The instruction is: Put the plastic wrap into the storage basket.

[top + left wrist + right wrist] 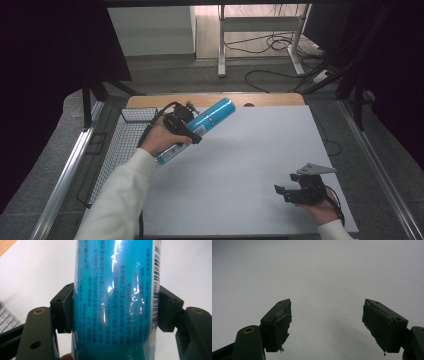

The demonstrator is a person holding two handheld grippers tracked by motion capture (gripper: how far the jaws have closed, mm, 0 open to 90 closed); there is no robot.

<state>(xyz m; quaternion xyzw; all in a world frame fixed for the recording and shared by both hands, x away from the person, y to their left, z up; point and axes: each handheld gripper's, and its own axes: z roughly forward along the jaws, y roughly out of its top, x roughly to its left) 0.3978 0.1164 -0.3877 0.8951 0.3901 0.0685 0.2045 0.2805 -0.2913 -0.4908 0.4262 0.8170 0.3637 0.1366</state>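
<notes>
On the white worktop (240,170), a blue can (200,127) was held tilted at ten o'clock, clamped in the left gripper (182,129) for carrying; the right gripper (295,192) was rested at five o'clock, jaws apart.

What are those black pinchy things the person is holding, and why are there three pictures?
They are hand tools, each with a claw of two black jaws that squeeze together. A person holds one in each hand at a table with a white top. The big picture comes from a camera up above, looking down. The other two come from little cameras riding on each claw, looking along its jaws. The left claw is squeezed onto a shiny blue cylindrical can with printed writing, held tilted above the table; up close you see the can between the jaws. The right claw is open with nothing in it, low near the table's front edge. A black wire basket sits at the table's left side.
</notes>
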